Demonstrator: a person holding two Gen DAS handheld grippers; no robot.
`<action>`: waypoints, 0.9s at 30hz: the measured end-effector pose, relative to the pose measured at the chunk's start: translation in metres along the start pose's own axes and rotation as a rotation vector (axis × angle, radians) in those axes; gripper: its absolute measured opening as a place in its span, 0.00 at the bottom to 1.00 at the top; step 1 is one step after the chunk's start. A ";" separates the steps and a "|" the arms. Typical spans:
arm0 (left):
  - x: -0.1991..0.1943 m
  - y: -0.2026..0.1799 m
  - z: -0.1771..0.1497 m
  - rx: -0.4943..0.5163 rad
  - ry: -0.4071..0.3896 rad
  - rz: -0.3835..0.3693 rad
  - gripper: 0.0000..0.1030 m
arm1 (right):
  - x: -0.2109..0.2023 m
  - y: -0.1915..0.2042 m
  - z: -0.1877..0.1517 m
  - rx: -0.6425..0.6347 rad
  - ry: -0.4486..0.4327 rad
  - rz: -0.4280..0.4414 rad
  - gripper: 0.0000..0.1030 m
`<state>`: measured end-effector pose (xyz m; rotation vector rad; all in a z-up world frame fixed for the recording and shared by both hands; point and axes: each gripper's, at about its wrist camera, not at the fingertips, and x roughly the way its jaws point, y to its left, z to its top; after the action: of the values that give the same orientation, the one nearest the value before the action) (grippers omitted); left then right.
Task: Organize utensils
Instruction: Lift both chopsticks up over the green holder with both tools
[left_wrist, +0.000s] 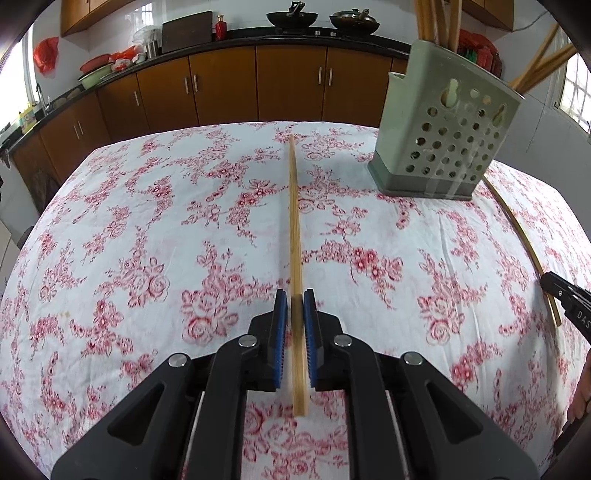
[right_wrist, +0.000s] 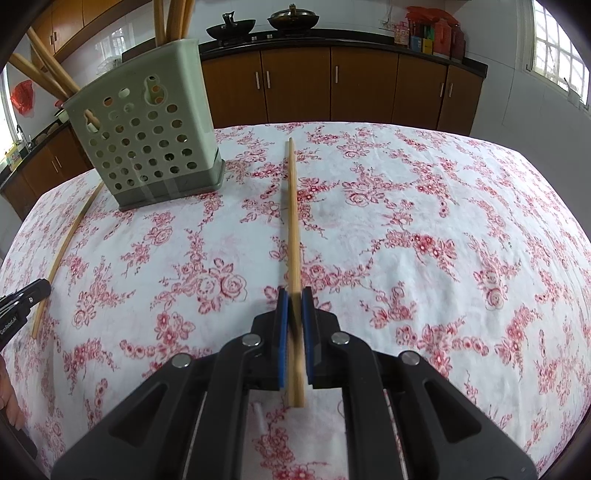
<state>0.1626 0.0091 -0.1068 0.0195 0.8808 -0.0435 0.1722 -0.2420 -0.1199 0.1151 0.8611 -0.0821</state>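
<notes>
Both grippers, left gripper (left_wrist: 294, 301) and right gripper (right_wrist: 294, 299), clamp a chopstick (left_wrist: 294, 206) each (long axes pointing forward); we see the holder (left_wrist: 443, 133) between them, ahead.

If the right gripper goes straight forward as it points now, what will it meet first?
Probably nothing: the right gripper holds a chopstick pointing over open tablecloth; the holder sits well left of that line.

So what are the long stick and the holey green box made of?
The left gripper is shut on a chopstick that looks like bamboo or wood: pale tan, matte, with faint grain. The holder looks like plastic: smooth pale green, with neat round holes. The right gripper grips a matching chopstick.
</notes>
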 end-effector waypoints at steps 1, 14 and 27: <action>-0.002 -0.001 -0.002 0.002 0.000 -0.001 0.10 | -0.001 0.000 -0.001 -0.002 0.000 0.001 0.09; -0.024 0.012 -0.002 -0.014 -0.019 -0.037 0.07 | -0.042 -0.009 0.009 0.000 -0.101 0.002 0.08; -0.094 0.034 0.043 -0.105 -0.232 -0.106 0.07 | -0.104 -0.023 0.052 0.043 -0.303 0.011 0.08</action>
<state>0.1374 0.0440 -0.0075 -0.1280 0.6506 -0.0969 0.1415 -0.2688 -0.0086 0.1439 0.5560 -0.1045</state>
